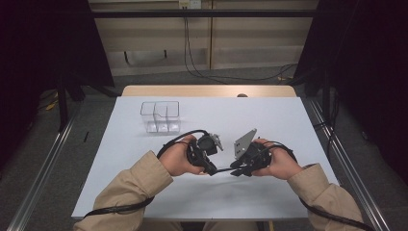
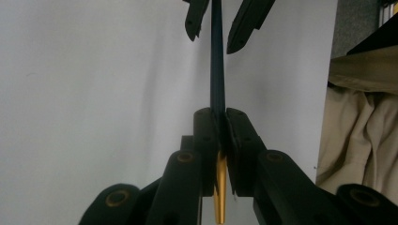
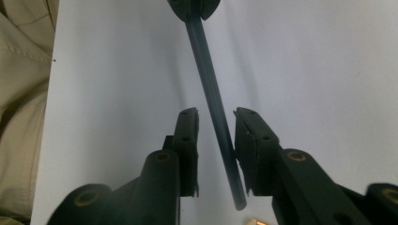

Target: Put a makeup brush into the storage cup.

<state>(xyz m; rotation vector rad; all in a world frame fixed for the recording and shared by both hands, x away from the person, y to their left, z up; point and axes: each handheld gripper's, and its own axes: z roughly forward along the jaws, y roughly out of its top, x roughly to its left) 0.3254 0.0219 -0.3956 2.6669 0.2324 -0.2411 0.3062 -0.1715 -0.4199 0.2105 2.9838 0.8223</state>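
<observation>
- Left gripper [image 2: 219, 122] jaws clamp a thin dark rod [image 2: 217, 70], its gold tip [image 2: 219, 197] cut off below.
- Right gripper [image 3: 216, 119] jaws stand narrowly apart around the rod, contact unclear.

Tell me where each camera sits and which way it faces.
High view: above the person's side, looking forward and down on the table; both forearms enter from below.
Left gripper view: rides the left tongs, looking along jaws shut on the pen, toward the right tongs; sleeve at right.
Right gripper view: rides the right tongs, facing the opposite way along the pen; sleeve at left.
Shared: both gripper views show the pen from opposite ends.
</observation>
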